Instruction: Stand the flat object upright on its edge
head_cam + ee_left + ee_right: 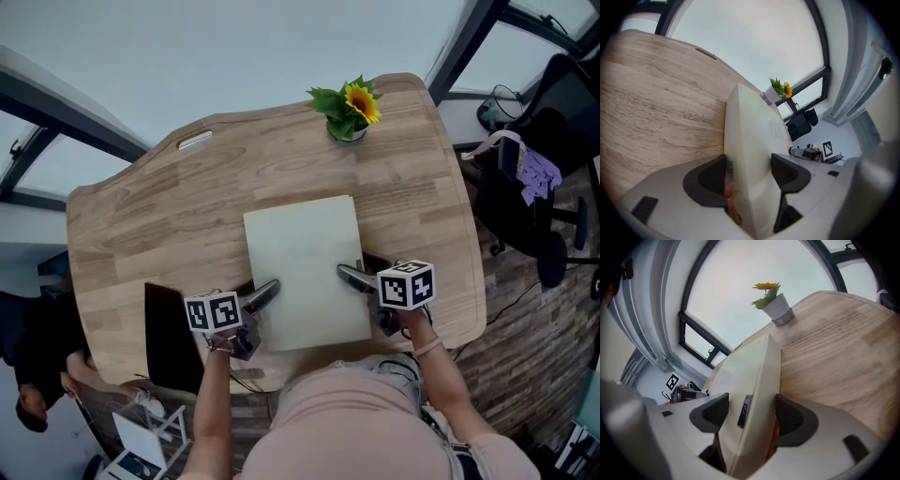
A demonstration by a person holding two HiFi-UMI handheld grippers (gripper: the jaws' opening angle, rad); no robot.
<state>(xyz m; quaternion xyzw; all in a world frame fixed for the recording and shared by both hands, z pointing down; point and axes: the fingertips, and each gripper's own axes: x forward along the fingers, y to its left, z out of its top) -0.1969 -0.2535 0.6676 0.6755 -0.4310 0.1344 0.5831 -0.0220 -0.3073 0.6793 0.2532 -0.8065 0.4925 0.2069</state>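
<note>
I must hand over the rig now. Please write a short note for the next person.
Left gripper: jaws wide around the near left edge of the flat object; whether the pads press, I cannot tell.
Right gripper: open, the near right edge between its jaws, with gaps at the pads.
The object lies flat on the table.
Done: both grippers placed. Left: grip, tip it onto its edge, release.
</note>
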